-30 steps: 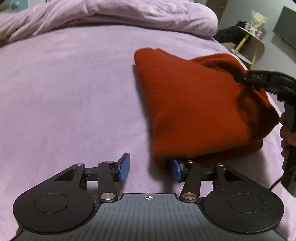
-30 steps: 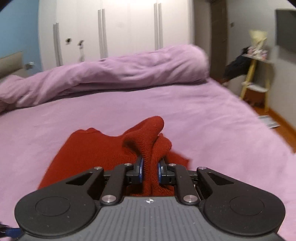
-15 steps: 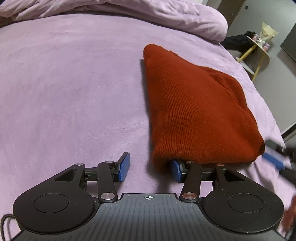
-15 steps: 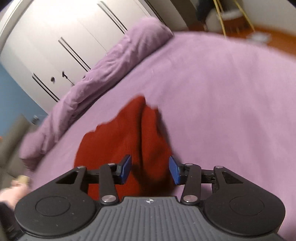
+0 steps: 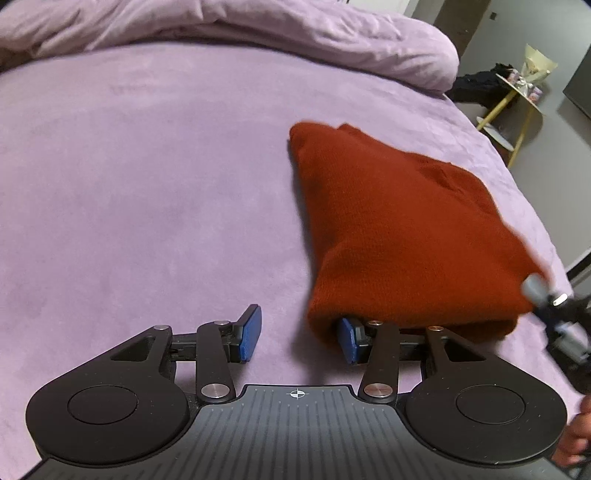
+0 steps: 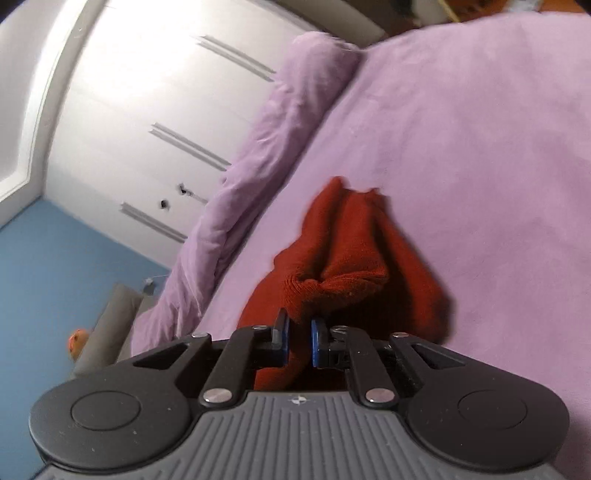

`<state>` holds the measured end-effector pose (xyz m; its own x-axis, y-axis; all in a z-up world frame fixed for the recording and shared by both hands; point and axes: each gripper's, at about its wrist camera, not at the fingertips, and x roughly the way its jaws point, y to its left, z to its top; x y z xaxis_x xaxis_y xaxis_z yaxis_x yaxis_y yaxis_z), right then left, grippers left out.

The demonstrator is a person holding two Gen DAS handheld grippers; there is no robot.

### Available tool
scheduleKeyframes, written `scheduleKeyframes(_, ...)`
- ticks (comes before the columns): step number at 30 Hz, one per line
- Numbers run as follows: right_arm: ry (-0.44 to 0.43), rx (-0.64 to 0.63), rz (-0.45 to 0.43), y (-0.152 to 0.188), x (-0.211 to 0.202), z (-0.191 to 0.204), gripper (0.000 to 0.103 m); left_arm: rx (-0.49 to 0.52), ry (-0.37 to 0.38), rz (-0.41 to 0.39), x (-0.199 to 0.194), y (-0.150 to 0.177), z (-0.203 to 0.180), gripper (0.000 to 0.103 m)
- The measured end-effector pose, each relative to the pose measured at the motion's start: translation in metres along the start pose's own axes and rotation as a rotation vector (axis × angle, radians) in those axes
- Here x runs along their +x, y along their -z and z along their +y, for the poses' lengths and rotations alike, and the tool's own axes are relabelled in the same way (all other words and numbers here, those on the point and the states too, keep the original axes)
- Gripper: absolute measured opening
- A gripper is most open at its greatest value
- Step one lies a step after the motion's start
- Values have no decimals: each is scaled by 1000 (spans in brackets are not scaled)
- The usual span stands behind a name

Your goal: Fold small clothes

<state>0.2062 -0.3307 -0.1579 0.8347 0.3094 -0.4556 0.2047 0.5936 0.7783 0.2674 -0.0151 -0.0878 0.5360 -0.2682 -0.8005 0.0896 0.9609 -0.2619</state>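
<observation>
garment: red knit sweater, folded in a wedge, lying on the purple bedspread, right of centre in left wrist view; far corner points toward the rumpled duvet
left gripper: jaws about half apart and closing; left pad on bare bedspread, right pad tucked under the sweater's near edge; no cloth pinched between pads
right gripper: jaws narrow, closing on a bunched fold of the sweater; cloth sits between the blue pads, pads press it
right view: cam rolled, bed slants; white wardrobe + blue wall behind
bg: yellow side table off bed's far right
person: hand bit at lower right edge of left view, blurred
</observation>
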Motion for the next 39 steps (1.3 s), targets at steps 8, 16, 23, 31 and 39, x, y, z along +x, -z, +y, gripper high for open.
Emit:
scheduleKeyframes(8, 223, -249, 51, 7, 21, 16, 7, 54, -39, 56, 5, 7, -12, 50)
scheduleKeyframes(16, 292, -394, 43, 15, 19, 28, 7, 83, -70, 67, 3, 7, -15, 51)
scheduleKeyframes(23, 330, -466, 51, 14, -2, 32, 30, 117, -169, 55, -13, 9, -2, 48)
scheduleKeyframes(31, 249, -563, -88, -13, -8, 67, 26, 42, -165, -41, -23, -23, -1, 48)
scheduleKeyframes(39, 258, -848, 34, -25, 113, 109, 4, 0, -167, -91, 36, -65, -39, 45)
